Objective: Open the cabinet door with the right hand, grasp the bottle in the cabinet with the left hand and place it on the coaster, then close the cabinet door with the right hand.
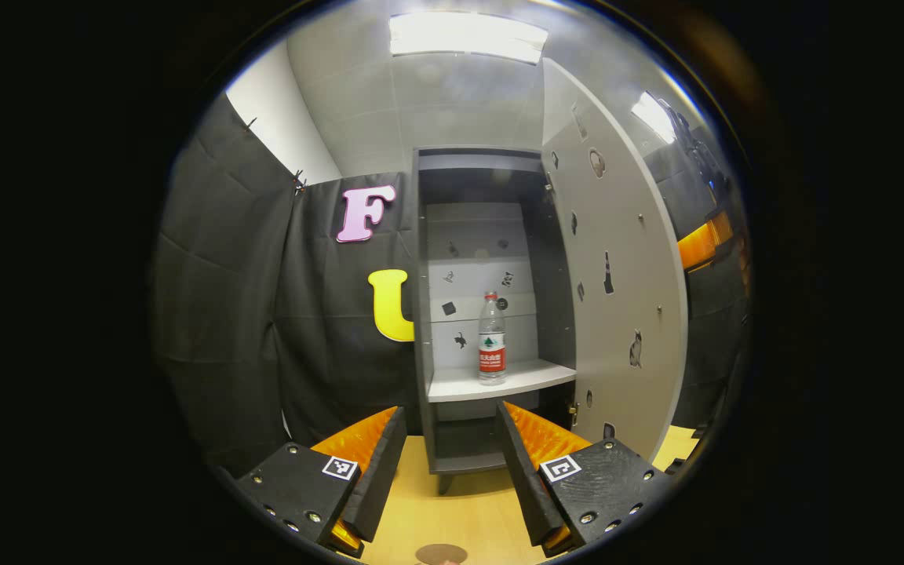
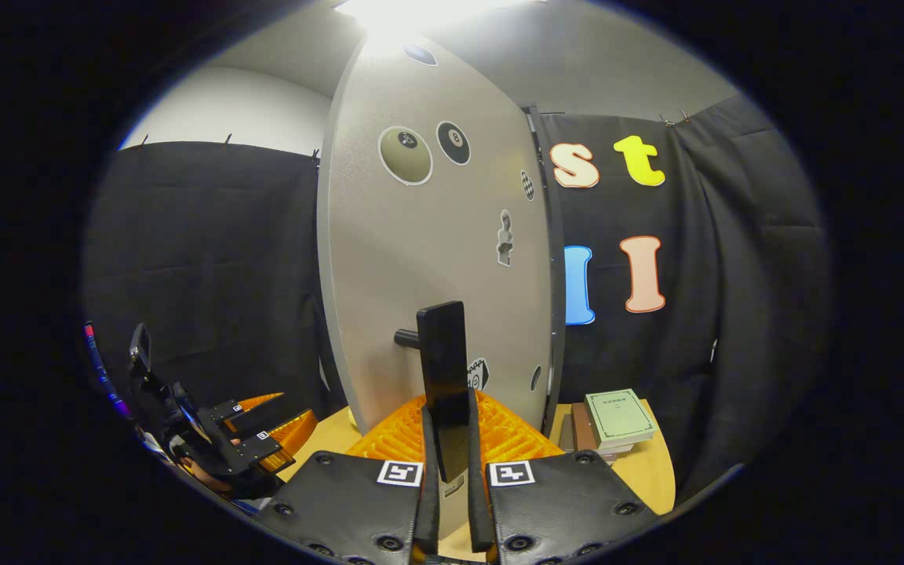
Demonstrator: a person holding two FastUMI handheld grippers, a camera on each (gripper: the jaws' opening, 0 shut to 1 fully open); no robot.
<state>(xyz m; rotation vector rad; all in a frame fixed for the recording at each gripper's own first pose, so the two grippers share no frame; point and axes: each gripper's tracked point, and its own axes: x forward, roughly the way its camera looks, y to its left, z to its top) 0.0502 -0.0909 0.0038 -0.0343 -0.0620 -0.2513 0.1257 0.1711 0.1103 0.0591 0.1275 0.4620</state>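
Cabinet [image 1: 491, 314]: I see a tall, dark-framed cabinet standing on the wooden table [image 1: 460, 510], its inside lined with pale panels carrying small dark stickers.
Door [image 1: 617, 275]: I see it swung wide open to the right in the left gripper view; the right gripper view shows its pale outer face with round and figure stickers.
Handle [image 2: 444, 384]: a dark upright bar held off the door on a short peg, seen edge-on in the right gripper view.
Bottle [image 1: 491, 339]: a clear bottle with a red cap and a red label; I see it upright on the pale shelf [image 1: 499, 380] inside the cabinet, towards the middle, touching nothing else.
Left gripper [image 1: 452, 447]: I hold it in front of the open cabinet, fingers spread wide apart with nothing between them, well short of the bottle. It also appears low at the left of the right gripper view.
Right gripper [image 2: 450, 439]: my fingers are drawn close together, clamped on the lower end of the handle, one on each side of the bar.
Coaster [image 1: 441, 554]: a dark round disc on the table at the lower edge, between the left fingers.
Books [image 2: 617, 420]: a small stack on the table, right of the door, a green-covered one on top.
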